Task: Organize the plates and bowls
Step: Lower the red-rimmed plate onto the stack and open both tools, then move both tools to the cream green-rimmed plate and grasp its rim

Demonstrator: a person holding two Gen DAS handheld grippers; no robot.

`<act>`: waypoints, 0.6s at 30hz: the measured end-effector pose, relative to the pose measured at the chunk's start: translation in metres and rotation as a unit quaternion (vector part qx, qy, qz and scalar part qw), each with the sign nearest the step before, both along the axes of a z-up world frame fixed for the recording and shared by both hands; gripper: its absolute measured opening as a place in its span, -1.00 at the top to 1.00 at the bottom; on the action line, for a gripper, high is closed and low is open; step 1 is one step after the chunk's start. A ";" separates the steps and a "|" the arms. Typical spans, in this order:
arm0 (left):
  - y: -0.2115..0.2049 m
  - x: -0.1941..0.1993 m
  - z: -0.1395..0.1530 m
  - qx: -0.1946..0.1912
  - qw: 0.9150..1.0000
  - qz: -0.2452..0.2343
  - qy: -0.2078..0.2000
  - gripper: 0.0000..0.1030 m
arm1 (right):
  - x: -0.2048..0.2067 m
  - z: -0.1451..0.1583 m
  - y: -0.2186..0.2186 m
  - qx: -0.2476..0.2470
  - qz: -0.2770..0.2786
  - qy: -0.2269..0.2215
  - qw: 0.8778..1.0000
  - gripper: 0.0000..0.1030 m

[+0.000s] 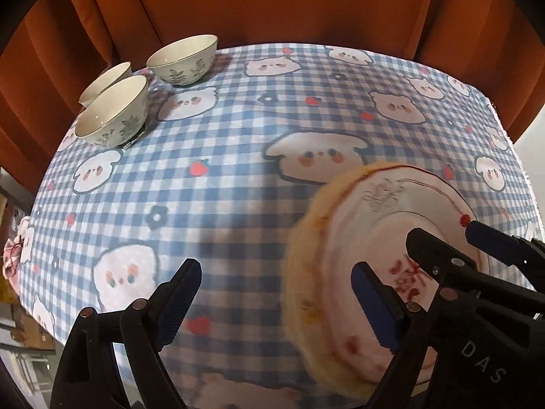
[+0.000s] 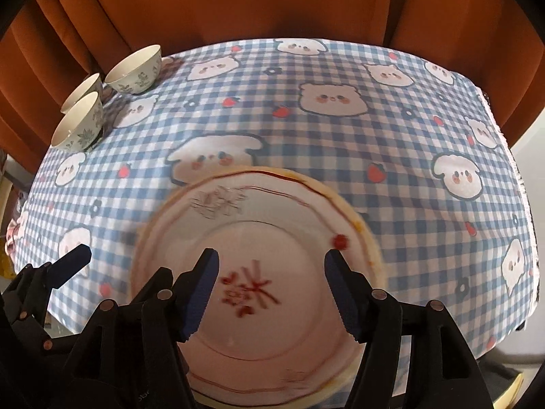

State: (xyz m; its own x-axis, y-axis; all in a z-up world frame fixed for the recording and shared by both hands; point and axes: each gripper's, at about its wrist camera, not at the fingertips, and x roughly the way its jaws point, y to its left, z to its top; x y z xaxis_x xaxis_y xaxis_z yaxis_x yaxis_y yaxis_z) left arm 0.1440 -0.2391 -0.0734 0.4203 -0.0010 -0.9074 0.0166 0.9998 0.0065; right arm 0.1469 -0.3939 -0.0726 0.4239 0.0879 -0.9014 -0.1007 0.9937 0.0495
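A stack of pinkish-white plates [image 2: 259, 238] with red markings lies near the table's front edge; it also shows in the left wrist view [image 1: 385, 218]. My right gripper [image 2: 270, 293] is open above the top plate, holding nothing; its fingers [image 1: 429, 248] also show in the left wrist view. My left gripper [image 1: 276, 303] is open and empty over the cloth, left of the plates; one of its fingertips [image 2: 73, 259] shows in the right wrist view. Three white bowls with green leaf prints [image 1: 114, 112] [image 1: 184, 58] [image 1: 107, 80] stand upright at the far left corner, also in the right wrist view [image 2: 80, 124].
The table wears a blue-and-white checked cloth [image 1: 238, 170] with cartoon animals. An orange-brown curtain [image 1: 272, 3] hangs close behind the table. The cloth's right edge [image 2: 521, 184] drops off beside a pale floor.
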 end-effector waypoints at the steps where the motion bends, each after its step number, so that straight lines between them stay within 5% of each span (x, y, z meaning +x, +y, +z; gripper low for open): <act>1: 0.008 0.002 0.001 -0.002 1.000 -0.007 0.001 -0.76 | 0.000 0.001 0.006 0.000 -0.004 0.001 1.000 -0.32; 18: 0.152 0.029 0.001 -0.008 0.999 -0.042 -0.004 -0.65 | 0.012 0.005 0.152 -0.009 -0.047 -0.012 0.999 -0.34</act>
State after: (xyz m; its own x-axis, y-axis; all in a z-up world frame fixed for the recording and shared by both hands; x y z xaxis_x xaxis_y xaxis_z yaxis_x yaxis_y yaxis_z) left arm 0.1726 -0.0870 -0.0726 0.4252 -0.0515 -0.9036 0.1002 0.9949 -0.0096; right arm 0.1589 -0.2417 -0.0676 0.4504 0.0310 -0.8923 -0.0086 0.9995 0.0304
